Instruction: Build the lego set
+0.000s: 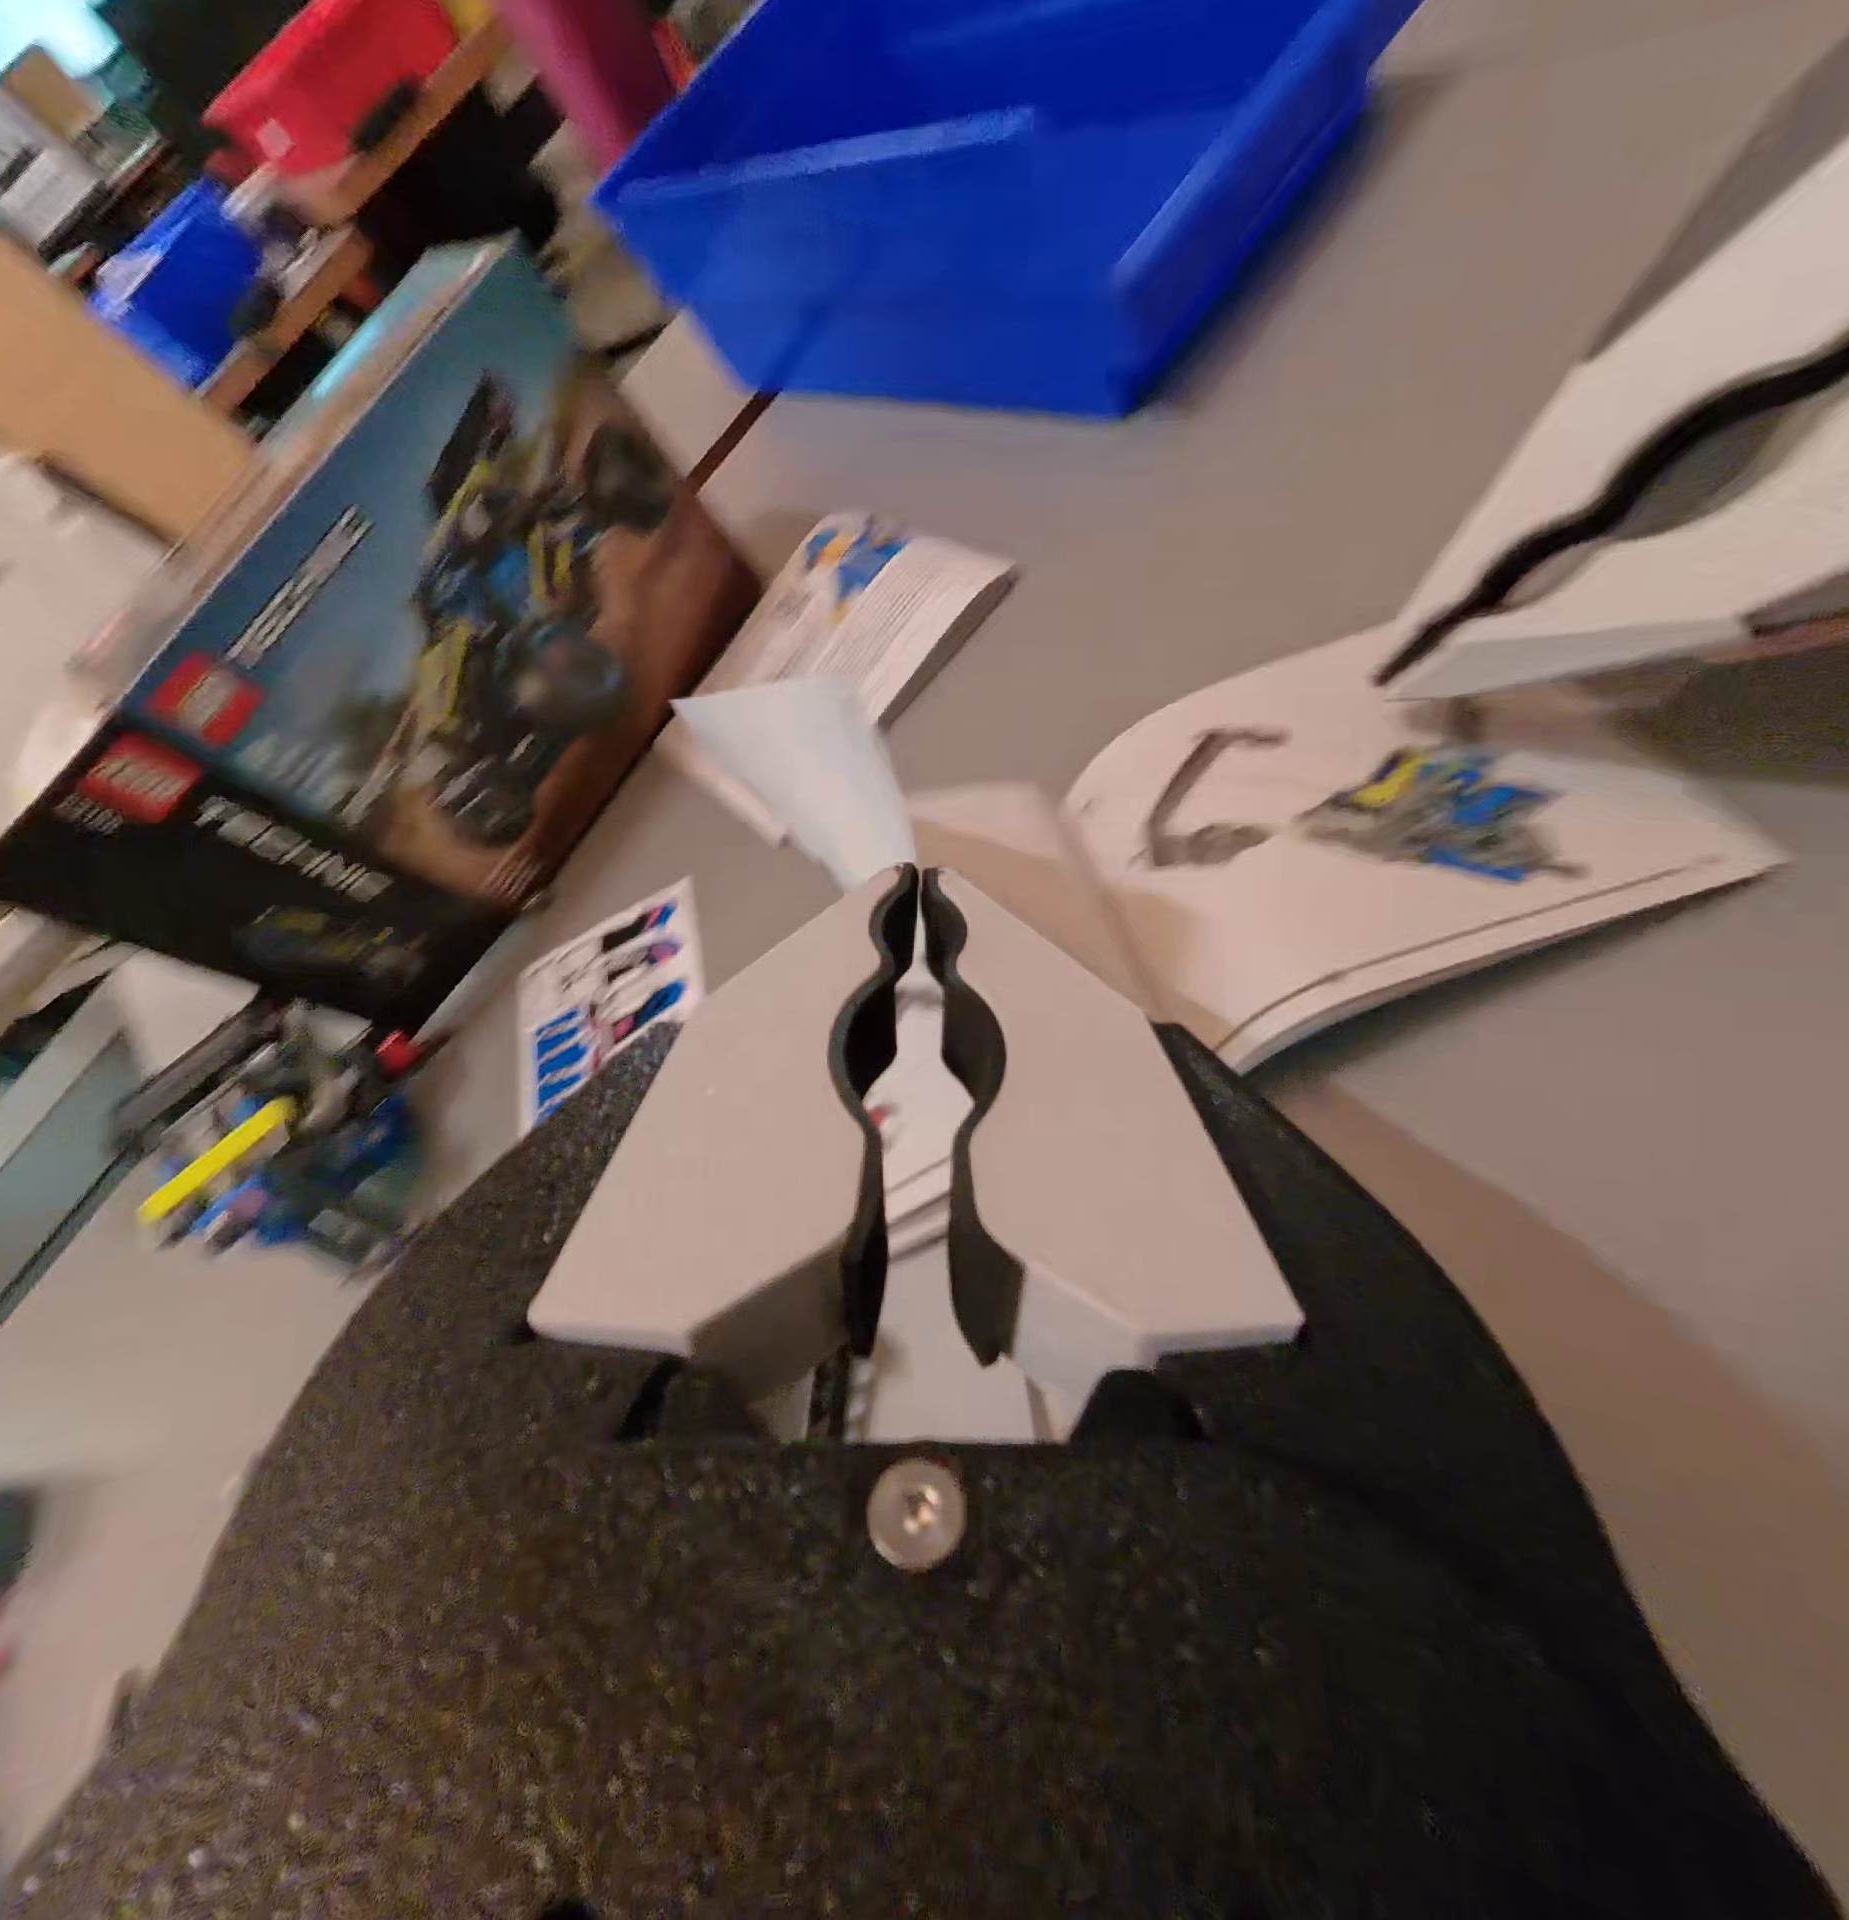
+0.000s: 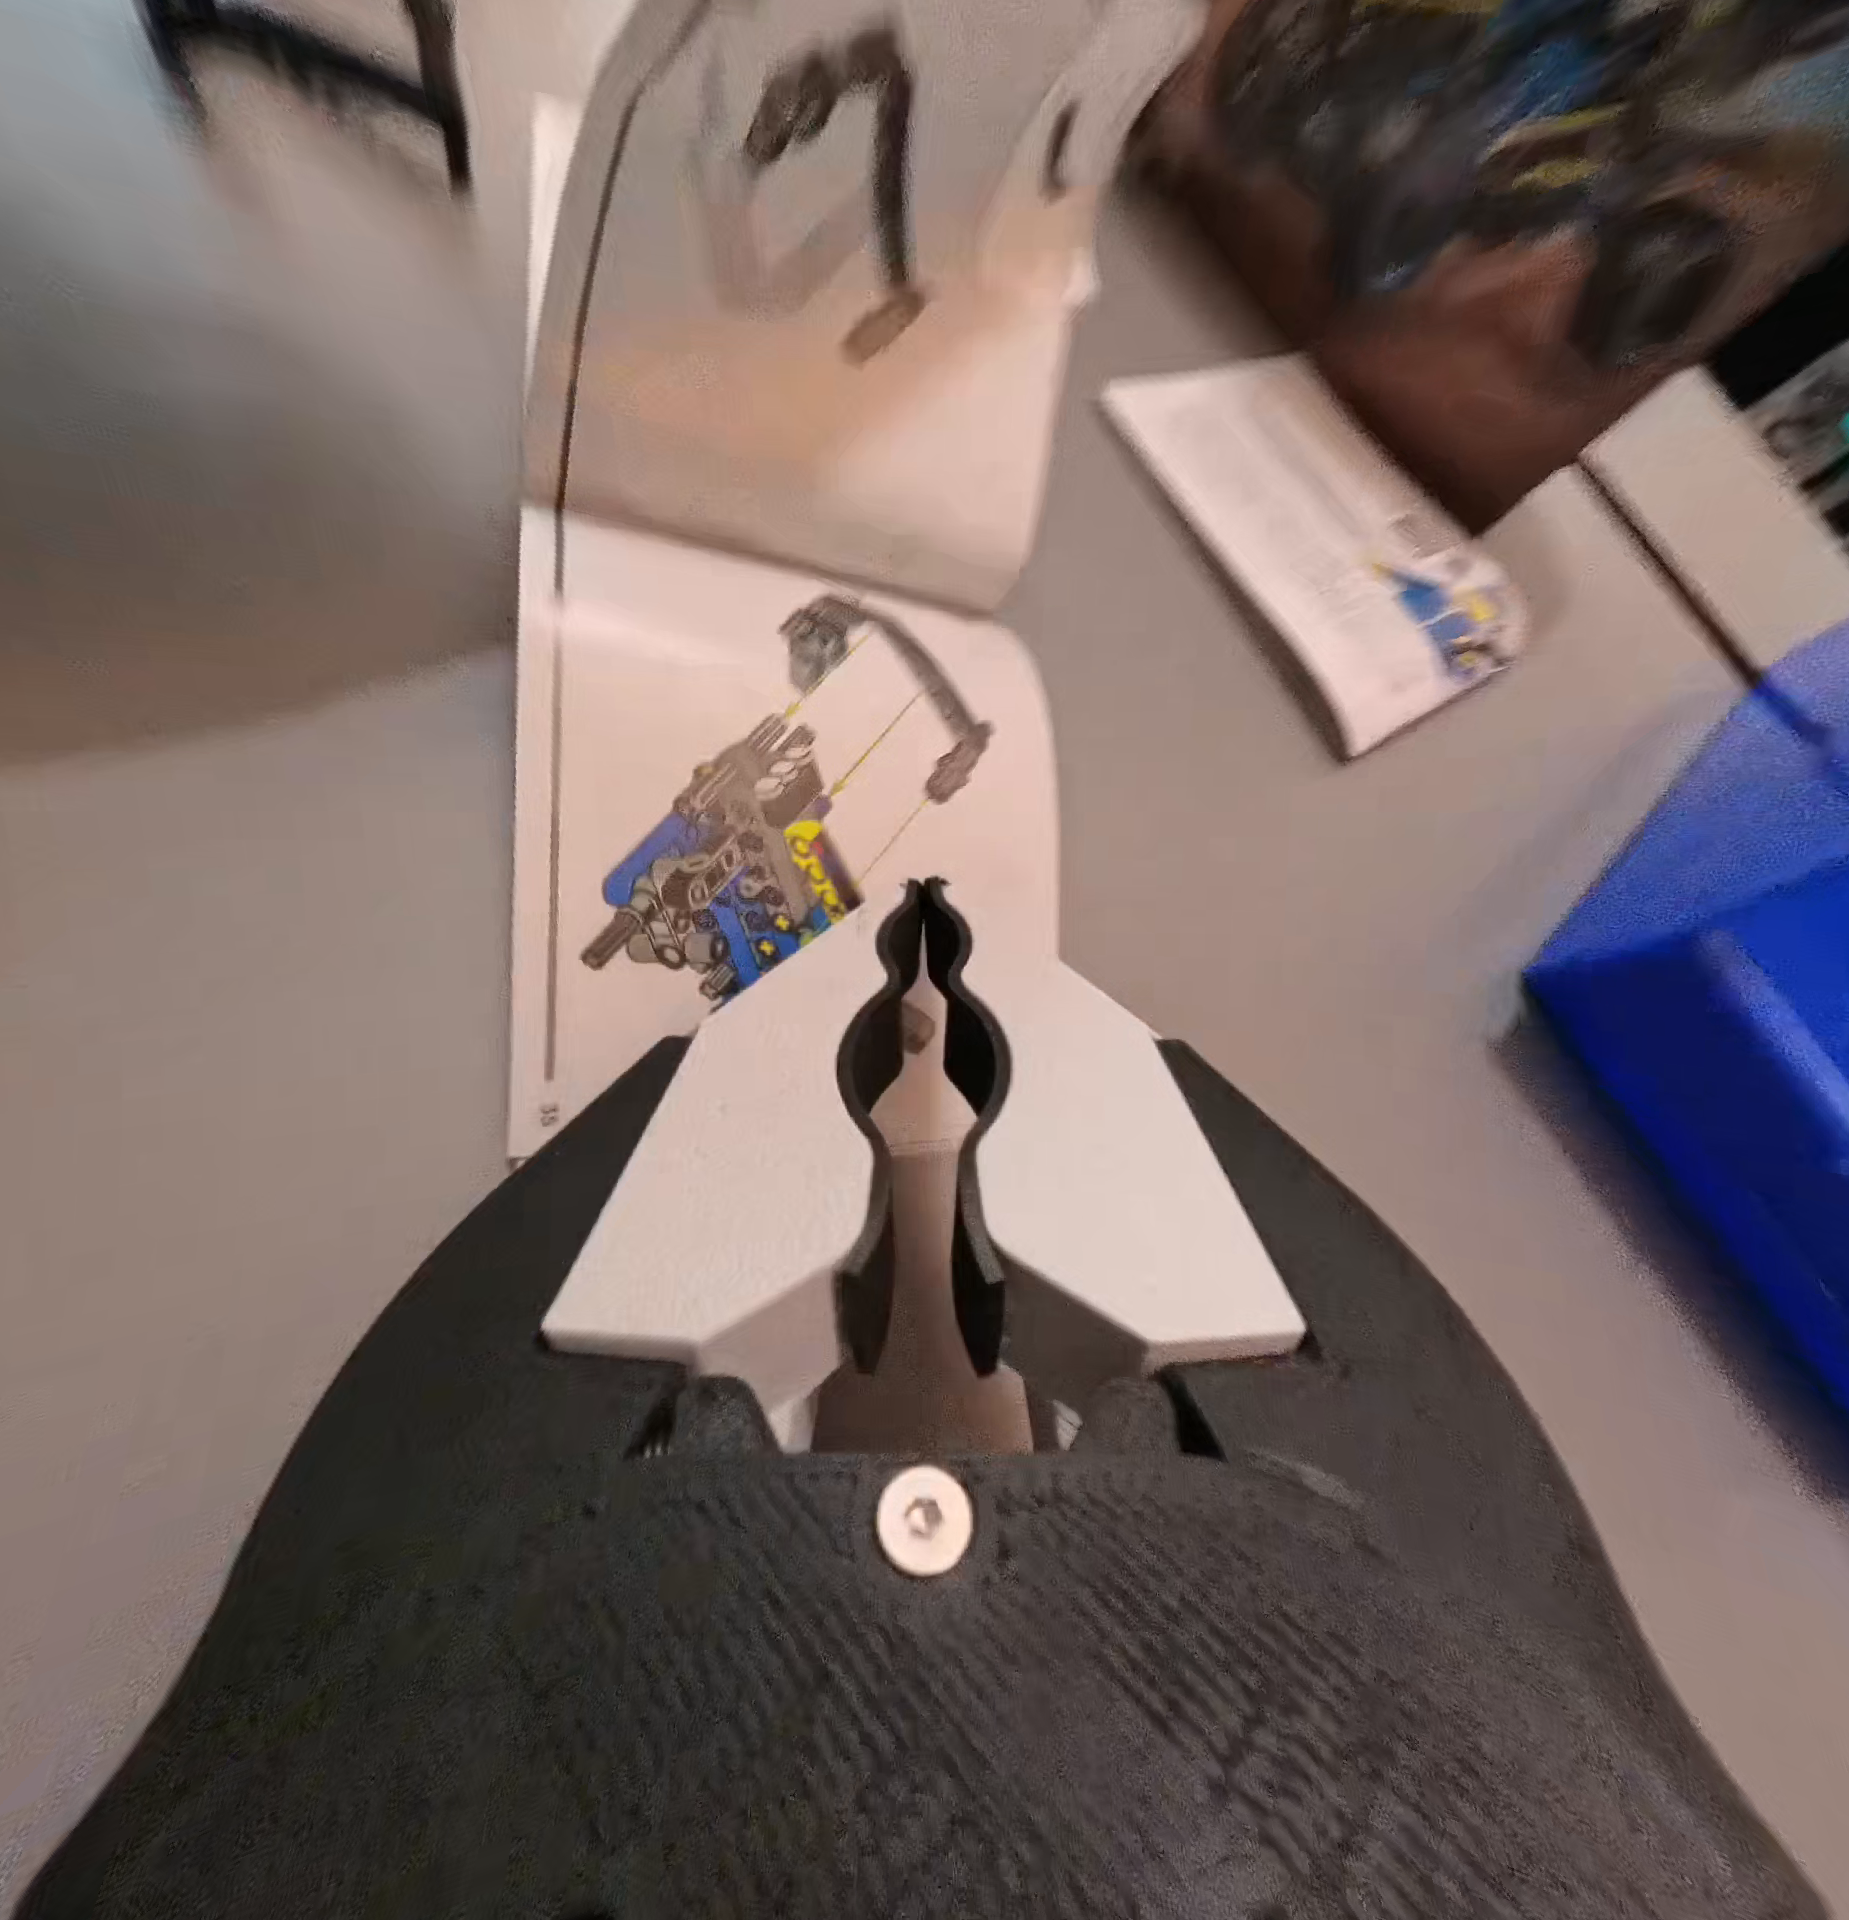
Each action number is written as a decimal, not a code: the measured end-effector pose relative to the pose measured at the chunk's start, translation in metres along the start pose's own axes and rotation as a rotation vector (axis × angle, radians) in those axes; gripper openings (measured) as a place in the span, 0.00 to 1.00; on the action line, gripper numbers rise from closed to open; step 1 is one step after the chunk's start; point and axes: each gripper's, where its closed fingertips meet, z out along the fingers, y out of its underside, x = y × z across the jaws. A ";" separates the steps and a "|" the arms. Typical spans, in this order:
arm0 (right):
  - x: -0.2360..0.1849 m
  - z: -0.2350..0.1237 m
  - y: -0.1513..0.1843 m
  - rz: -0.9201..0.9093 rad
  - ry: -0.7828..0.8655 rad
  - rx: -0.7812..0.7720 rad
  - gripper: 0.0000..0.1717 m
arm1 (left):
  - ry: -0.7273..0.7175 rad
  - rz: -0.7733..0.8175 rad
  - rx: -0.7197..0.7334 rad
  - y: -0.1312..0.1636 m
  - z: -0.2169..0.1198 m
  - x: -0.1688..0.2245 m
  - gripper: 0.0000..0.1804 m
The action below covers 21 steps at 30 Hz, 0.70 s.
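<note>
While box [image 1: 359,665] & blue bin [image 1: 1003,208] flank open booklet [image 2: 795,727], page [image 1: 806,790] stands up.

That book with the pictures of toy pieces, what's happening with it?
A person is working with two hand-held grippers over an open instruction booklet on a grey table. The left gripper is shut on the corner of a white page, lifted off the booklet. The right gripper hangs shut over the other page. A toy set box and a blue bin stand nearby.
</note>
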 end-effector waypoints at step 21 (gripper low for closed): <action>0.014 0.030 -0.043 -0.196 0.159 0.012 0.00 | -0.112 0.189 0.150 -0.027 -0.026 0.033 0.12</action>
